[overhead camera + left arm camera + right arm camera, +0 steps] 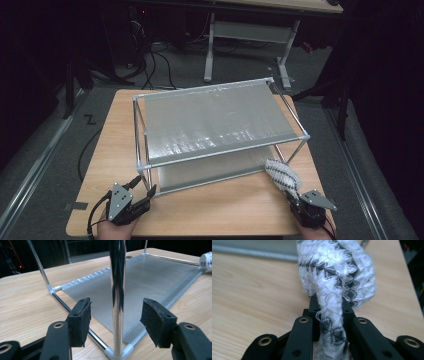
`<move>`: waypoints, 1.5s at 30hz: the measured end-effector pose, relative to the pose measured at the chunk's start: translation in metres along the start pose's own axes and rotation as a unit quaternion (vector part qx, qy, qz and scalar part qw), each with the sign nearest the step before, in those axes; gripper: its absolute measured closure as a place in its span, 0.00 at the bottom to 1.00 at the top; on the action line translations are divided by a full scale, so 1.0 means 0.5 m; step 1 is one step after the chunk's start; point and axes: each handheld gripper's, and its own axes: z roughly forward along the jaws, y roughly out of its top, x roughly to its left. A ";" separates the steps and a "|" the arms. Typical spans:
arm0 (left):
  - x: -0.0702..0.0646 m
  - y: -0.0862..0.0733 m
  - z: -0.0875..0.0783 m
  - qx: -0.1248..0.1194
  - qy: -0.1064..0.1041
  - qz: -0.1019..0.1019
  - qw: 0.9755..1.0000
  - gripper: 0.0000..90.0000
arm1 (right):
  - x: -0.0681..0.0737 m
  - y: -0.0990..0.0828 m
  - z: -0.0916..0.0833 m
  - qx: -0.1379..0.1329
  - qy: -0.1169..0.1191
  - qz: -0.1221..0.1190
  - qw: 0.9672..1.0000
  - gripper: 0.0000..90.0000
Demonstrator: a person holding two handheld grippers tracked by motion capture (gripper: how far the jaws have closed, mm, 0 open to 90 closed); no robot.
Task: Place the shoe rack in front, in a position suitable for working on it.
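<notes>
A: Knitted white-and-black cloth (334, 287) is clamped between the jaws of the right gripper (329, 312); it lies on the wooden surface (225, 210) at the near right corner of the rack (220, 125).

B: Left gripper status?

A: Left gripper (116, 315) is released, jaws spread either side of the rack's chrome corner post (118, 290) without touching it, above the lower mesh shelf (140, 282).

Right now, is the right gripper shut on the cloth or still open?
Shut on it. In the right gripper view the right gripper has its jaws pinched against the white-and-black knitted cloth, which bunches up beyond them above the table.
</notes>
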 end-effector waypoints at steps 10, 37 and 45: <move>-0.004 0.004 0.009 0.001 -0.008 0.000 1.000 0.58 | 0.046 0.122 0.019 -0.075 0.017 -0.027 0.997 0.87; -0.003 0.008 0.019 -0.009 0.010 0.004 1.000 0.87 | 0.079 0.238 0.237 -0.026 0.021 0.018 0.999 0.87; -0.003 0.008 0.022 -0.008 0.014 0.006 1.000 0.88 | 0.098 0.230 0.253 -0.023 0.031 0.003 0.999 0.87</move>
